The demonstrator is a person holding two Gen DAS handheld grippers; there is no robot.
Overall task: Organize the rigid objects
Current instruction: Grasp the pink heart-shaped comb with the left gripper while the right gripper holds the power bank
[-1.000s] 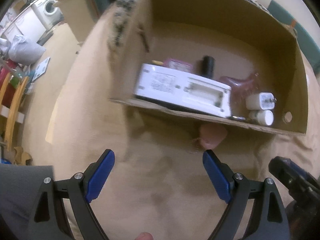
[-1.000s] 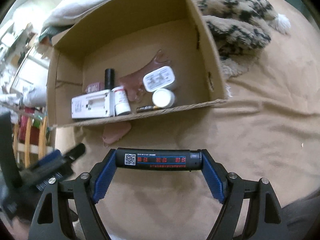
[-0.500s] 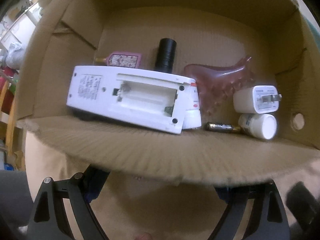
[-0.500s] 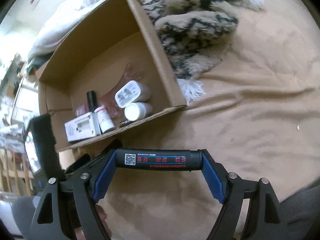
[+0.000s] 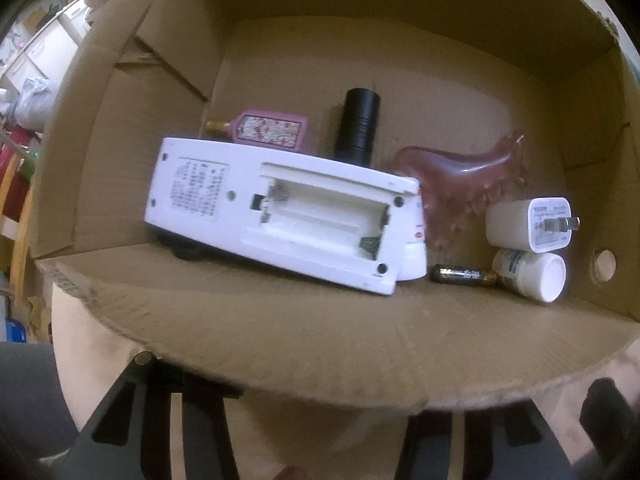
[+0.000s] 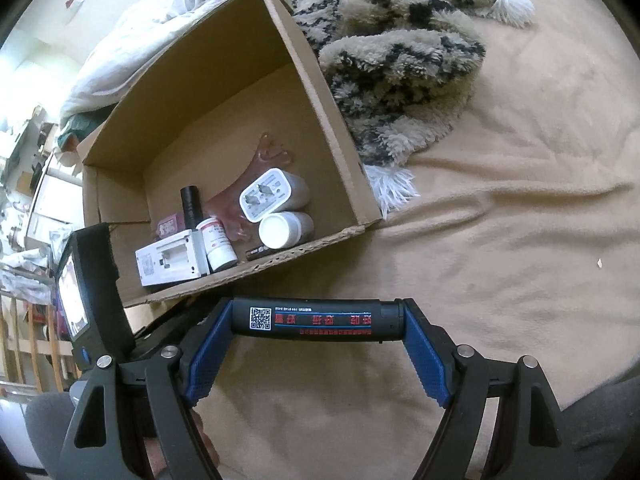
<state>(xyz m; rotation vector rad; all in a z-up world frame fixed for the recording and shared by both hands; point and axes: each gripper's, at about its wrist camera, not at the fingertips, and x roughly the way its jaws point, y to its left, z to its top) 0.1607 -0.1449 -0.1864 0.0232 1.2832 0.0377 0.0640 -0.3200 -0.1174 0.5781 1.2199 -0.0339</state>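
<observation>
Jaws across black tube (image 6: 320, 320), crosswise.

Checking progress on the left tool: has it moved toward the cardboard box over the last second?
Yes. The left tool has moved forward to the cardboard box, whose near wall now hides its fingertips.

The cardboard box (image 5: 400, 344) is plain brown, and inside it lie a white device (image 5: 276, 208) with black print on its label, a pink perfume bottle (image 5: 272, 130) with a floral speckle and a gold cap, a black cylinder (image 5: 360, 126), a translucent pink scraper (image 5: 460, 172), a white charger (image 5: 528, 224), a white pill bottle (image 5: 532, 274) and a dark, gold-tipped battery (image 5: 460, 274). Blue fingers (image 6: 426, 356) on black arms grip a black tube (image 6: 320, 320) marked with a white QR code, red characters and a thin blue line. The bed (image 6: 500, 260) is covered in tan, with a cream-and-black patterned shaggy blanket (image 6: 400, 52) bearing white tassels.
</observation>
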